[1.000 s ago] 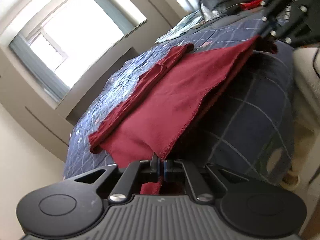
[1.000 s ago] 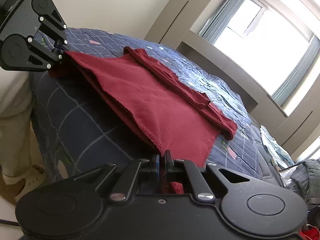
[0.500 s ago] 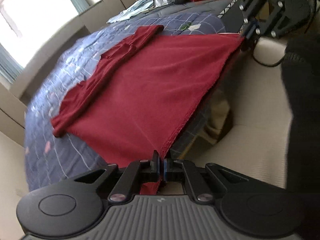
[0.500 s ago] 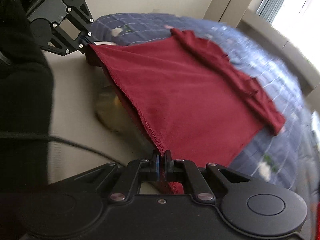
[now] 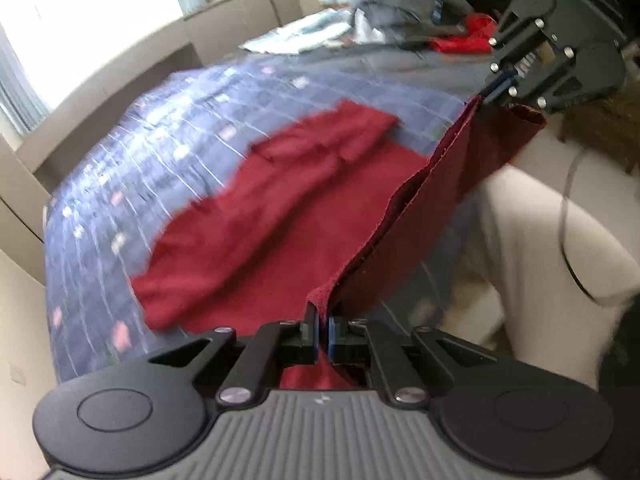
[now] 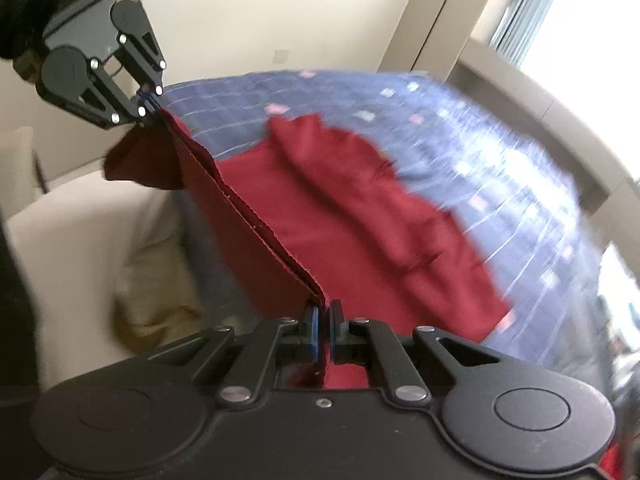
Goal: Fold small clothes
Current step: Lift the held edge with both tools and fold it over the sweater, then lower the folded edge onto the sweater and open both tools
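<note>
A dark red garment (image 5: 280,216) of soft, matt knit cloth with a stitched hem lies on a bed (image 5: 168,136) covered in quilted blue checked fabric. Both claws, left (image 5: 323,330) and right (image 6: 324,330), are matt black plastic with shiny metal screws.

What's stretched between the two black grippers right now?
The dark red garment's hemmed edge, pinched by the left gripper and right gripper; both wrist views show it.
</note>
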A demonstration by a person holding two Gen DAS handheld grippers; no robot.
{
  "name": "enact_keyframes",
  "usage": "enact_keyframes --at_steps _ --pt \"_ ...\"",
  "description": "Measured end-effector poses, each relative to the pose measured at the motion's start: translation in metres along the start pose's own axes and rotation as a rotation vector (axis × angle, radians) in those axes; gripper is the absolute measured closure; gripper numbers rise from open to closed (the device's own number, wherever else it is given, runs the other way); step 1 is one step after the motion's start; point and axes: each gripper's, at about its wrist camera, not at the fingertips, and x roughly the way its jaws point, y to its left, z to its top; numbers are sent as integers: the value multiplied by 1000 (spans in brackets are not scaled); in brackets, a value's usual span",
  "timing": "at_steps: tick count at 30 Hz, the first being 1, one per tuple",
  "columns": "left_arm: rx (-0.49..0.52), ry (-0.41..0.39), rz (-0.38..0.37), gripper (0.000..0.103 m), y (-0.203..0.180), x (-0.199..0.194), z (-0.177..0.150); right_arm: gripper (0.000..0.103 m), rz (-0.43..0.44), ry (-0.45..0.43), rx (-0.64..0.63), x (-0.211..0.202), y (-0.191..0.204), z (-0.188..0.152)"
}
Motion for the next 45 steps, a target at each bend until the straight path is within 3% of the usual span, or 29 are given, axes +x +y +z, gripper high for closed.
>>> enact_keyframes --at_steps 7,11,17,23,25,28,30,32,35,37,40,43,45 --pt "-95 -59 117 95 80 64 70 98 -98 -35 -37 59 -90 46" --pt "-160 -44 128 95 125 119 93 98 -118 -35 -13 109 -135 61" --pt "-245 51 48 95 193 204 106 98 -109 -14 32 196 -185 73" --pt "-422 93 -71 94 245 267 86 98 -83 11 110 274 -210 71" --pt "-472 93 -102 89 256 280 79 98 -72 25 145 295 -218 68" --pt "-529 74 -133 68 267 290 67 98 -60 47 168 315 -220 62" --pt "-565 52 -125 33 274 289 61 98 -55 57 177 322 -219 58" --pt "-591 27 -97 21 281 285 54 97 -54 64 186 328 -219 53" --pt "-592 -24 -84 12 282 270 48 95 -59 67 207 336 -219 48" --pt "-556 -52 -57 2 275 258 47 88 -69 66 222 338 -218 46" --pt "-479 -61 -18 1 266 248 50 87 -74 66 245 339 -219 44" --pt "-553 -87 -104 1 278 240 50 87 -79 75 263 342 -221 42" --pt "-669 -146 -212 1 298 230 44 87 -85 85 260 344 -221 41"
